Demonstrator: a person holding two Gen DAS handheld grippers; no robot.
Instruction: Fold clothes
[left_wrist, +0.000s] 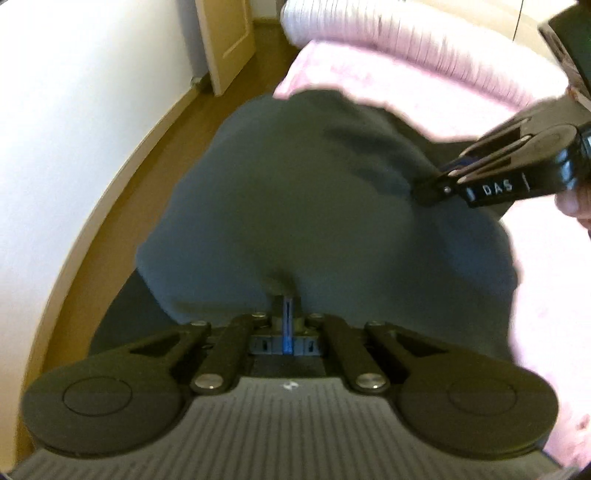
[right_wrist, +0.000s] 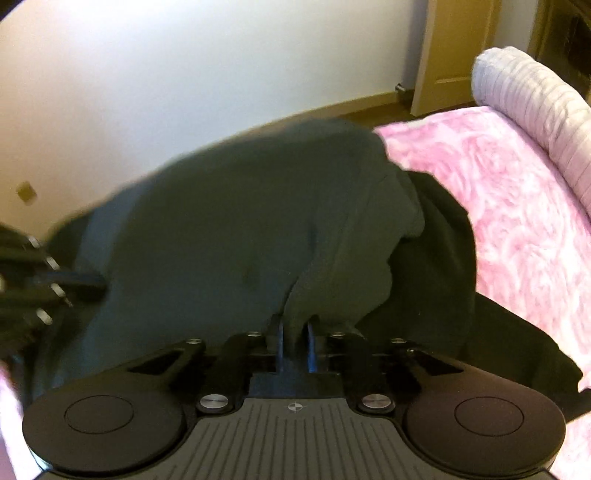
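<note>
Dark garment (left_wrist: 295, 206) edges pinched by left hand-held gripper (left_wrist: 287, 306) and right hand-held gripper (right_wrist: 294, 332), beside pink bedding (right_wrist: 509, 206).

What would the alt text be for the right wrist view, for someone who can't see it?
The right gripper pinches a fold of a dark garment that fills the middle of the view. A pink blanket lies to the right, the left gripper shows blurred at the left edge, and a white wall stands behind.
</note>
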